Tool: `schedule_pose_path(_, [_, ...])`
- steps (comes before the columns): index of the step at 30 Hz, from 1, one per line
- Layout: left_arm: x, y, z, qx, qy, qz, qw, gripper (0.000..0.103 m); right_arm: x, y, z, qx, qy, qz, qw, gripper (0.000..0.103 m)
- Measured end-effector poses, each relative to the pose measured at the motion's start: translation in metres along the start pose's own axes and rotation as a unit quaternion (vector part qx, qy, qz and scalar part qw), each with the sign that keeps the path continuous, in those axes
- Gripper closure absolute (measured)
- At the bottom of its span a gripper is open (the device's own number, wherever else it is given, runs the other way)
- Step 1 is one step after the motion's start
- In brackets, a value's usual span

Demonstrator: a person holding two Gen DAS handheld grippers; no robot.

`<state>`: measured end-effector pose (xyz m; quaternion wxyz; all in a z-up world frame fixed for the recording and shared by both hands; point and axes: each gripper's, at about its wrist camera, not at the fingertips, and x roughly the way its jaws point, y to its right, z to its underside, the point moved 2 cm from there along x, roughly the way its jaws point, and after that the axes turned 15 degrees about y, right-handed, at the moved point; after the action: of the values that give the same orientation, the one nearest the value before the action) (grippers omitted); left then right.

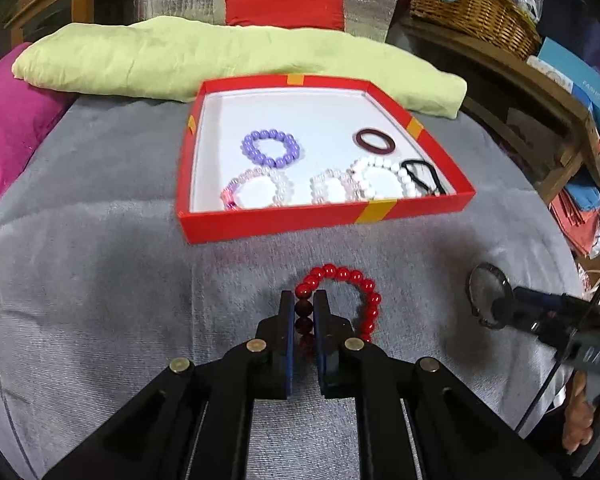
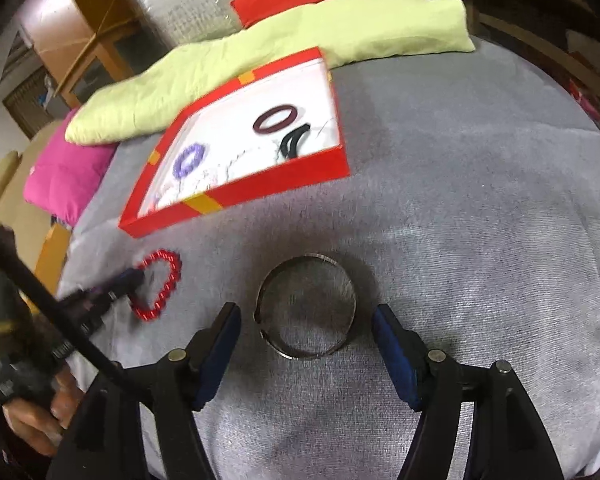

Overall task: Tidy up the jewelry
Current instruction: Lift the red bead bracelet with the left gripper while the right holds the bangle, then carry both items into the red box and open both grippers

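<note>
Red bead bracelet (image 1: 342,300) lying on the grey cloth-covered surface (image 1: 100,280), near side of the red tray (image 1: 324,216); the left tool (image 1: 304,300) is clamped on its left arc of beads. To the right, a silver bangle (image 2: 307,306) lies flat on the cloth between the spread, non-touching fingers of the right tool (image 2: 306,316). The tray holds a purple bead bracelet (image 1: 271,148), pale bead bracelets (image 1: 260,190), a dark ring bangle (image 1: 375,139) and a black cord (image 1: 422,174). Beyond it, a green pillow (image 1: 180,60).
</note>
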<state>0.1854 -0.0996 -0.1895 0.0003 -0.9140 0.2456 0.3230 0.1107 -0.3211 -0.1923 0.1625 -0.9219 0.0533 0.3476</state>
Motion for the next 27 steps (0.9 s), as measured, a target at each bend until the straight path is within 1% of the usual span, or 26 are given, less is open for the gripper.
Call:
schedule_pose_path(4, [-0.009, -0.006, -0.008, -0.009, 0.017, 0.002, 0.9998, 0.094, 0.003, -0.012, 0.005, -0.045, 0.004, 0.017, 0.999, 0.03])
schedule_pose_path(6, [-0.013, -0.008, -0.01, -0.011, 0.024, 0.004, 0.9996, 0.094, 0.005, -0.019, 0.009, -0.08, 0.01, 0.033, 0.996, 0.031])
schedule_pose_path(7, [-0.016, -0.009, -0.012, -0.013, 0.029, 0.005, 0.9995, 0.094, 0.005, -0.021, 0.011, -0.096, 0.014, 0.043, 0.994, 0.043])
schedule_pose_path(9, [-0.02, -0.011, -0.015, -0.015, 0.037, 0.007, 0.9992, 0.094, 0.005, -0.026, 0.014, -0.124, 0.024, 0.055, 0.99, 0.044])
schedule_pose_path(14, [-0.028, -0.015, -0.02, -0.019, 0.052, 0.009, 0.9984, 0.094, 0.003, -0.027, 0.011, -0.127, 0.038, 0.057, 0.99, 0.044])
schedule_pose_path(17, [-0.033, -0.017, -0.023, -0.021, 0.06, 0.01, 0.9979, 0.094, -0.004, -0.029, 0.006, -0.12, 0.054, 0.044, 0.99, 0.044])
schedule_pose_path(22, [-0.043, -0.018, -0.029, -0.022, 0.079, 0.018, 0.9965, 0.094, -0.015, -0.038, -0.001, -0.099, 0.079, 0.001, 0.992, 0.044])
schedule_pose_path(27, [-0.05, -0.019, -0.035, -0.024, 0.099, 0.025, 0.9945, 0.094, -0.024, -0.049, -0.01, -0.092, 0.116, -0.02, 0.989, 0.044])
